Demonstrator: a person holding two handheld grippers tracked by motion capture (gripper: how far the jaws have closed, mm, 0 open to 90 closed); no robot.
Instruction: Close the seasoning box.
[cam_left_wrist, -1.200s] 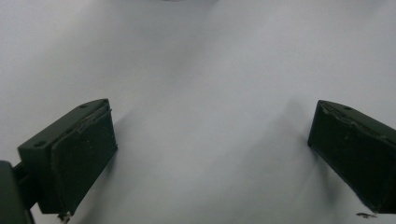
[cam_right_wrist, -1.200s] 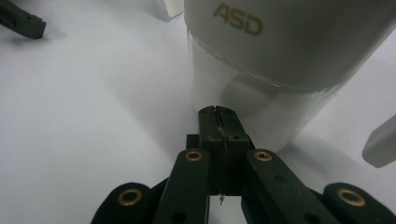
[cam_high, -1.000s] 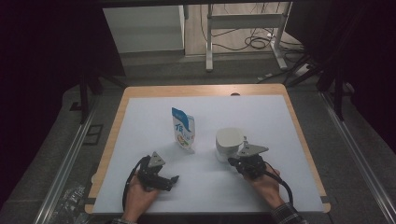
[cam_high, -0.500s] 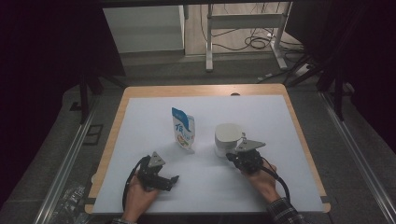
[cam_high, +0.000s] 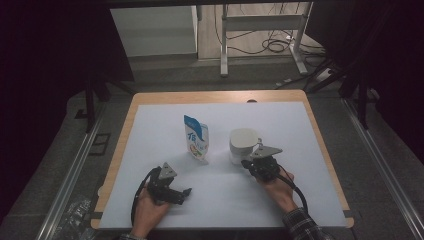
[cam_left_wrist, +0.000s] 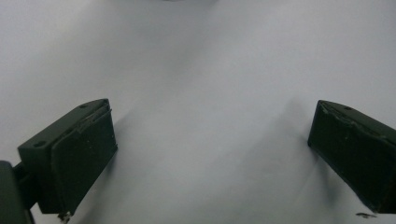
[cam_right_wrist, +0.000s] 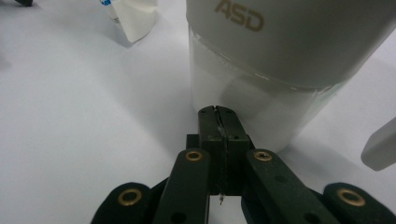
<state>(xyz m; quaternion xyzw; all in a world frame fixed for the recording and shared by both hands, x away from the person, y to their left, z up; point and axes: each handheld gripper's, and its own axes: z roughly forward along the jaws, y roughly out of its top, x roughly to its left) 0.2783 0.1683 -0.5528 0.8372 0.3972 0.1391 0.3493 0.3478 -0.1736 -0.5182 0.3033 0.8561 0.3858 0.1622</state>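
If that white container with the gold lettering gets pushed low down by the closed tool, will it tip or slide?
Probably slide: the container looks wide and squat, standing upright on the smooth white table cover. It seems rigid, with a clear lower part that may be slippery. The right tool, shut, sits near its base, which makes tipping less likely.

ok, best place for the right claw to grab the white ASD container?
Probably the clear lower body of the container, approached level from the near side where the right claw already sits, now shut. It stands upright and round, so open the jaws wide and straddle it; the handle juts right, so keep off that side.
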